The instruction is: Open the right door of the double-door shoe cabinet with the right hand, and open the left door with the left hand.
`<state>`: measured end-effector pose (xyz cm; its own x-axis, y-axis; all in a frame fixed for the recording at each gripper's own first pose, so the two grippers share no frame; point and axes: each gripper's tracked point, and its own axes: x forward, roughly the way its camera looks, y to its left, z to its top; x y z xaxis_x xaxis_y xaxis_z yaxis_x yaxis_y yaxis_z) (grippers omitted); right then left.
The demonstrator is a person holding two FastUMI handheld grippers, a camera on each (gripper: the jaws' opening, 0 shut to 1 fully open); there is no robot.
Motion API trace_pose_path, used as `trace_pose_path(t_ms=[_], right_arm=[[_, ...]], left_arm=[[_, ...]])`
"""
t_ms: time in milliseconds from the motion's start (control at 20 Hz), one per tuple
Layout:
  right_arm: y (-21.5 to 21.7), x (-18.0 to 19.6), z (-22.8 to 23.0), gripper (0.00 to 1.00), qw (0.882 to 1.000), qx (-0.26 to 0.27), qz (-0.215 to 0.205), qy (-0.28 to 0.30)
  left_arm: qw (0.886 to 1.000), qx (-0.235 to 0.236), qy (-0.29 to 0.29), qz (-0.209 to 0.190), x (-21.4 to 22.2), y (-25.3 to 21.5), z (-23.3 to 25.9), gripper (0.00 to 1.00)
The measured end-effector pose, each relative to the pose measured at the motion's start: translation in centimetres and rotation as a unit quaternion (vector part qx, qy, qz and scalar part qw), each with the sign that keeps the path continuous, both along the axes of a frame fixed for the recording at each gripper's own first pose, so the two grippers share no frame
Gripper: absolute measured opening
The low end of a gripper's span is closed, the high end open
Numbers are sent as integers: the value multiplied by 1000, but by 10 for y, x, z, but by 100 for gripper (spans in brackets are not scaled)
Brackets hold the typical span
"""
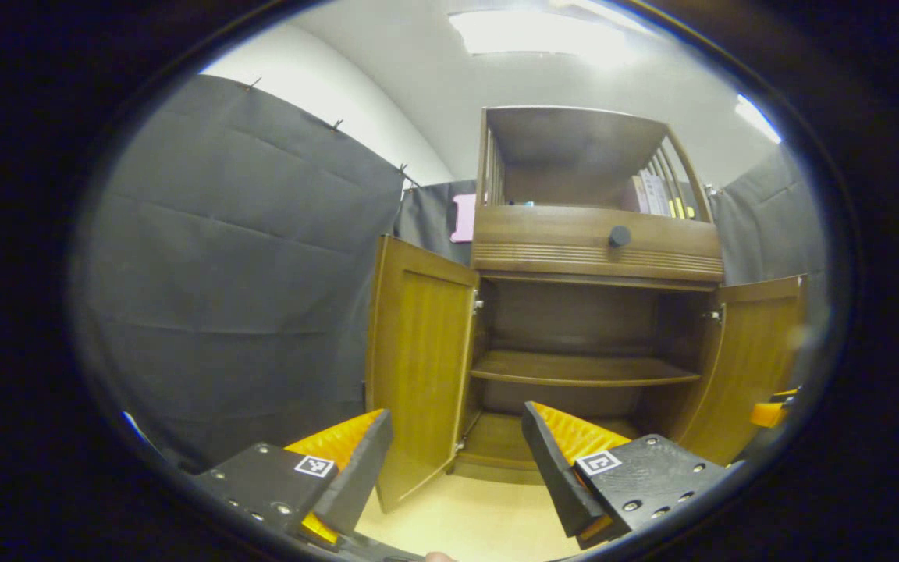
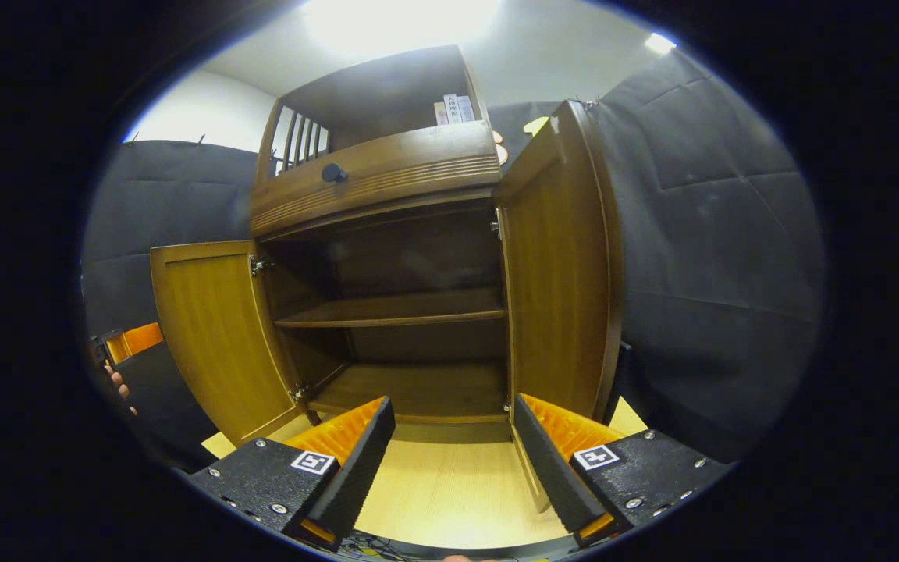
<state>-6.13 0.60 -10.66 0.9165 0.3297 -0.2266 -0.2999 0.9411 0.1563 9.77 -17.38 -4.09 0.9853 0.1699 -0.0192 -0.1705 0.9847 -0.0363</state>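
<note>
Left gripper view is directed at the shoe cabinet (image 1: 598, 312), which stands on the pale floor (image 1: 481, 523) in front of the black cloth wall (image 1: 239, 273). Both doors are seen swung wide: the left door (image 1: 418, 367) and the right door (image 1: 746, 359). The left gripper (image 1: 457, 460) is held with its fingers apart, and nothing is gripped between them. In the right gripper view the right gripper (image 2: 453, 457) is likewise spread and free, just beside the lower edge of the right door (image 2: 563, 273). An inner shelf (image 2: 395, 308) is exposed, and a dark knob (image 2: 332, 172) is seen on the drawer (image 2: 379, 183) above.
</note>
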Motion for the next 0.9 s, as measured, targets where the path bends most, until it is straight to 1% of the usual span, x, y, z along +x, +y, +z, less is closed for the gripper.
trace_pose_path(t_ms=[50, 100, 150, 200, 250, 300, 350, 400, 450, 550, 600, 700, 800, 900], right_arm=[[-2, -1, 0, 95, 1000, 3, 4, 5], [-7, -1, 5, 91, 1000, 5, 6, 2], [-15, -2, 11, 91, 1000, 4, 4, -8], [-22, -3, 14, 95, 1000, 2, 1, -19], [-30, -4, 11, 91, 1000, -3, -3, -22], [-35, -6, 6, 91, 1000, -5, -6, -19], [-39, -11, 0, 95, 1000, -2, -5, -11], [-41, -16, -3, 91, 1000, 5, -4, -7], [-44, -20, -5, 95, 1000, 9, -5, -5], [-47, -24, -11, 95, 1000, 5, 2, -1], [-45, -25, -12, 95, 1000, 2, 13, -2], [-44, -27, -9, 94, 1000, 6, 23, -8], [-36, -30, -4, 94, 999, 23, 35, -14], [-33, -31, -4, 94, 999, 18, 38, -21]], left_arm=[[1000, 0, 3, -6, -1, -11, -1, 100], [1000, 6, 5, -13, -3, -19, -1, 100], [1000, 14, 2, -17, -4, -24, 2, 89], [1000, 19, -3, -18, -6, -27, 7, 93], [1000, 18, -10, -19, -6, -31, 11, 96], [1000, 8, -13, -24, -6, -37, 11, 100], [999, -1, -16, -33, -7, -46, 12, 98], [999, -1, -17, -43, -7, -56, 12, 96], [999, 10, -16, -47, -8, -60, 14, 94], [998, 35, -13, -48, -13, -64, 14, 90], [998, 35, -11, -51, -15, -70, 12, 100], [998, 16, -7, -61, -15, -77, 9, 100], [998, -10, -1, -68, -19, -89, 4, 100], [997, -21, 2, -70, -20, -95, 2, 100]])
